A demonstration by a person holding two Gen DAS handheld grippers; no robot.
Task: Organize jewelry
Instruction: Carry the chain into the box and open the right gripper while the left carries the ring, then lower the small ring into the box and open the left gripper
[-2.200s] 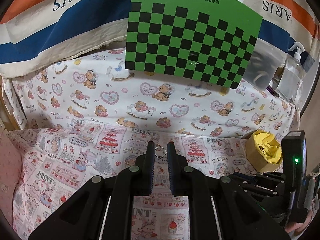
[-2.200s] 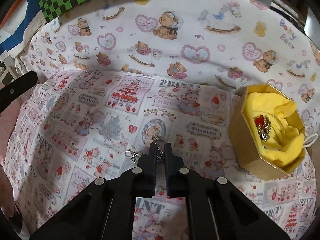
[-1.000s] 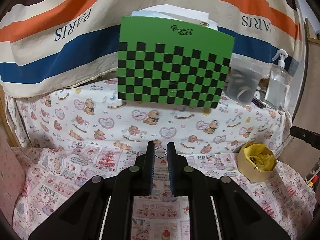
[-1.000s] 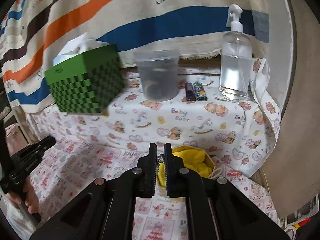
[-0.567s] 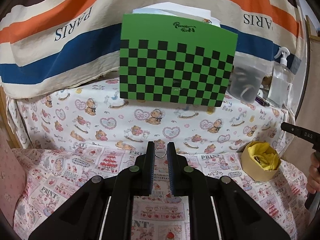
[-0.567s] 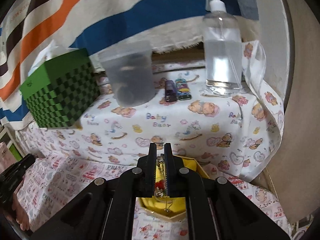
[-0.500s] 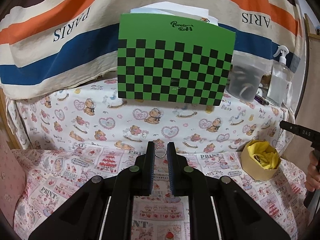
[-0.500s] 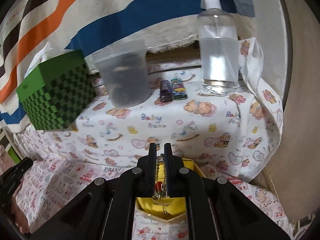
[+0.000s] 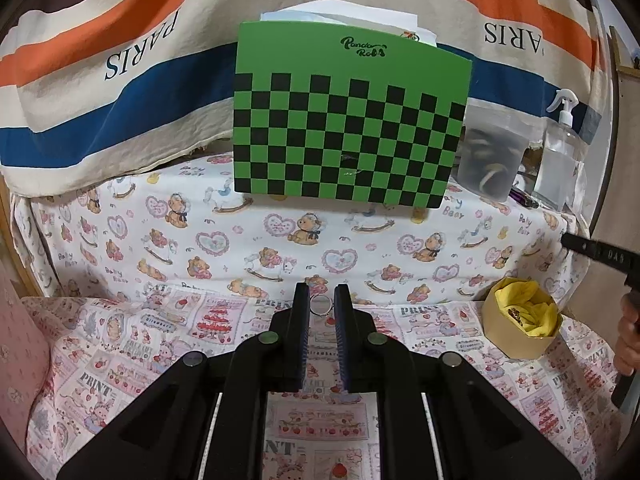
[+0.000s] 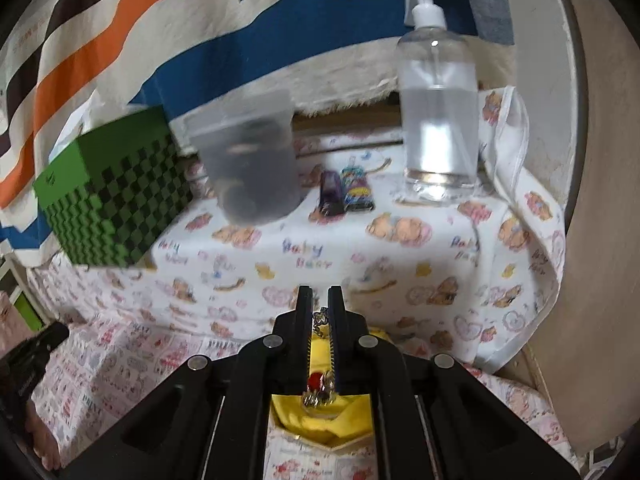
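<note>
The right gripper [image 10: 320, 300] is pinching a thin chain [image 10: 319, 319] between its nearly closed jaws, holding it right over the yellow-lined box [image 10: 320, 420] so the piece can drop onto the soft lining, where a red-stoned ornament [image 10: 316, 380] is already lying. The left gripper [image 9: 321, 304] is clamping a small silver ring [image 9: 321, 305] at its fingertips, held above the printed cloth [image 9: 132, 360], likely waiting its turn since the box [image 9: 520, 330] is sitting off to its right and is occupied. Farther back, on the bear-print shelf [image 9: 280, 220], a green checkered box [image 9: 348, 128], a cloudy plastic cup [image 10: 248, 160], two lighters [image 10: 344, 194] and a spray bottle [image 10: 438, 120] are standing clear of the work.
</note>
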